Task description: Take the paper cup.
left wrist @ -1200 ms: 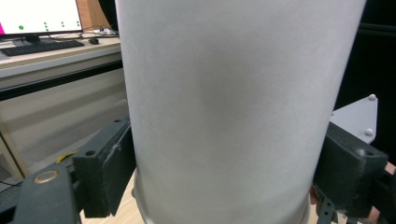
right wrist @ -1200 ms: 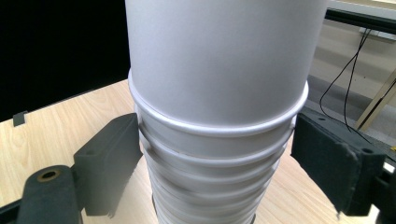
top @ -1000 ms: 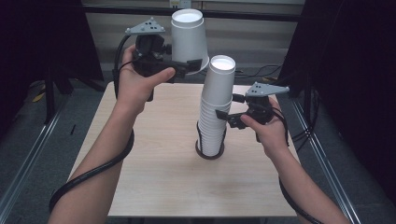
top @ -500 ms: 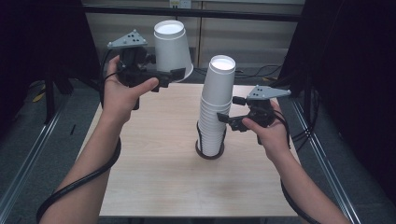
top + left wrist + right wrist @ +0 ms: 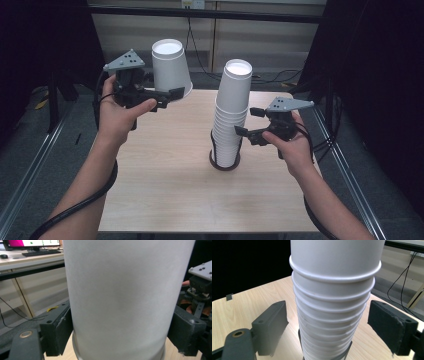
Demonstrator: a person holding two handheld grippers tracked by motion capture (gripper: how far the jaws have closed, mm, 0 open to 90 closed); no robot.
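The left gripper [image 5: 172, 94] is clamped on a single white paper cup [image 5: 171, 67], held upside down and slightly tilted in the air above the far left part of the wooden table [image 5: 165, 195], well apart from the stack of white cups [image 5: 231, 115] that stands upside down in a dark ring holder [image 5: 224, 164] near the table's middle. The right gripper [image 5: 246, 122] sits at the stack's right side, its jaws spread with a gap on each side of the cups, not pressing them. From the high view, the near half of the table is bare wood, and the stack stands well in from every edge; the lifted cup hangs close to the far left corner. The left gripper view adds what the high view cannot: both black pads flat against the cup's wall [image 5: 125, 295], the rolled rim just below them, and the other gripper beyond at right. The right gripper view shows the stacked rims [image 5: 334, 287] nested closely, and what seems to be the holder's upright prongs at the base, though that part is cut off.
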